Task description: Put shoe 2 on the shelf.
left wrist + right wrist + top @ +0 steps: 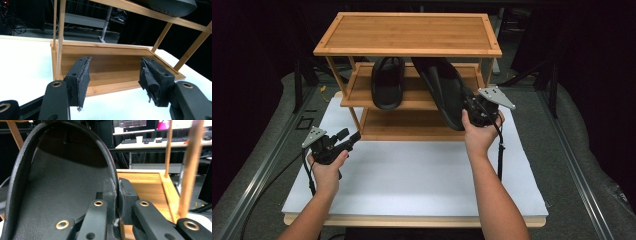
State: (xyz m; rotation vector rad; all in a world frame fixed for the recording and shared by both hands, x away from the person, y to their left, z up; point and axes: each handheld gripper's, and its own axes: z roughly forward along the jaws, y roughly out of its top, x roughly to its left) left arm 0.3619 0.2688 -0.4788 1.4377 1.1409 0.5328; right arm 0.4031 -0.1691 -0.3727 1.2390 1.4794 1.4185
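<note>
A three-tier bamboo shoe rack (408,34) stands at the back of the white table. One black slipper (388,82) lies flat on its middle shelf at the left. A second black slipper (443,89) is tilted, its toe under the top shelf and its heel sticking out past the middle shelf. My right gripper (472,107) is shut on that slipper's heel rim (113,182). My left gripper (354,137) is open and empty, low at the rack's front left, its jaws facing the bare bottom shelf (115,65).
The white board (412,175) covers the table in front of the rack. Rack posts (60,37) stand close to the left gripper. In the right gripper view a post (188,167) rises beside the middle shelf (147,187). Dark floor surrounds the table.
</note>
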